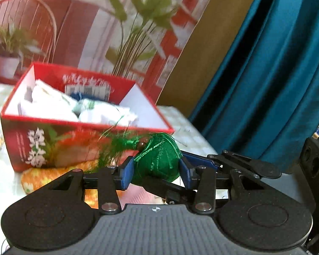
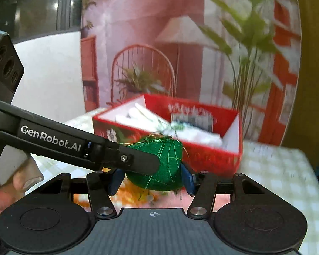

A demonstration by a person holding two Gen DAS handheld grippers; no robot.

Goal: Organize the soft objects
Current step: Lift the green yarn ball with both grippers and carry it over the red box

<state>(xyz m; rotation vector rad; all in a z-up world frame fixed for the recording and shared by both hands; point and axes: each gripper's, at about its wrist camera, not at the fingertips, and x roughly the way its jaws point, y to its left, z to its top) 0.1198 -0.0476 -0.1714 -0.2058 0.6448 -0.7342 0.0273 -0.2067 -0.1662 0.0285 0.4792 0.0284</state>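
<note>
Nearest in both wrist views is a green pouch (image 1: 159, 159), a rounded fabric ball wound with shiny green thread and trailing a tassel of green strands toward the left. The left gripper (image 1: 157, 171) has its blue pads (image 1: 127, 173) pressed against the pouch from either side, so its jaws are clamped on it. In the right wrist view the right gripper (image 2: 151, 177) also has the pouch (image 2: 165, 165) sitting between its blue pads (image 2: 187, 179), which touch its sides, so it grips the same pouch. The left gripper's black finger crosses in from the left of that view, lying over the pouch's upper left side. The pouch is held above the table, in front of the box's near wall.

Beneath the pouch lies an orange flowered cloth (image 1: 44, 175), resting on a pale checked tablecloth (image 1: 2, 170) and touching the base of a red box (image 1: 53, 146). The box is open at the top, with white inner walls, and holds a heap of white soft items (image 1: 53, 104). Motion blur softens its printed lettering.

Behind the box stands a printed backdrop (image 1: 91, 31) showing a chair, a lamp and green plants. To its right hangs a teal curtain (image 1: 276, 68).
</note>
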